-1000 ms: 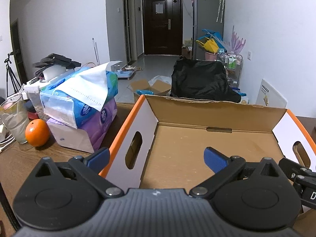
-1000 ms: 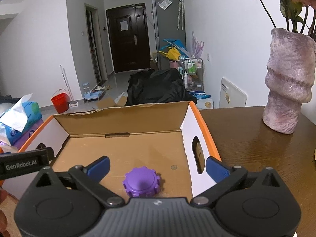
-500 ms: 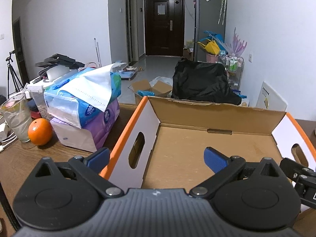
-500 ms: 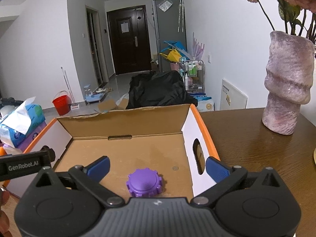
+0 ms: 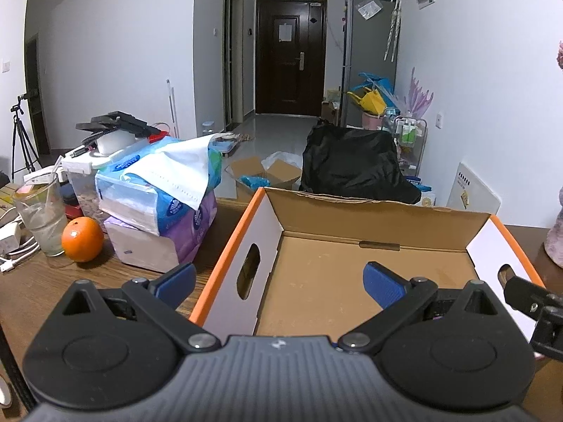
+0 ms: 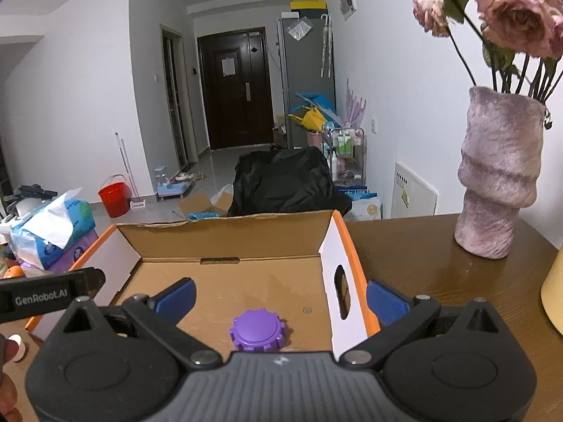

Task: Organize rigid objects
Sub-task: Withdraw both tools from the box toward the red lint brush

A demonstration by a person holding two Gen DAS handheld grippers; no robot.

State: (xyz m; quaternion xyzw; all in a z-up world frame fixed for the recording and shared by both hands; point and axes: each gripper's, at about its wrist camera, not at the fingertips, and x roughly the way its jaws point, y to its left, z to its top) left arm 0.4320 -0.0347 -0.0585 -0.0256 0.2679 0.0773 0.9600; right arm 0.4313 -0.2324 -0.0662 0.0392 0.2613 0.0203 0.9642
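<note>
One purple gear-shaped piece (image 6: 258, 334) lies on the cardboard box (image 6: 225, 242) floor, low centre of the right wrist view, just ahead of the right gripper (image 6: 279, 300), whose jaws are spread wide and hold nothing, probably having let it go. The left gripper (image 5: 279, 283), also spread and empty, hangs over the box's left wall, lower centre; the table (image 5: 31, 281) shows lower left.

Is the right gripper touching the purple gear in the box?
Apart. The right wrist view shows bare cardboard between the purple gear and both blue pads of the open right gripper.
</note>
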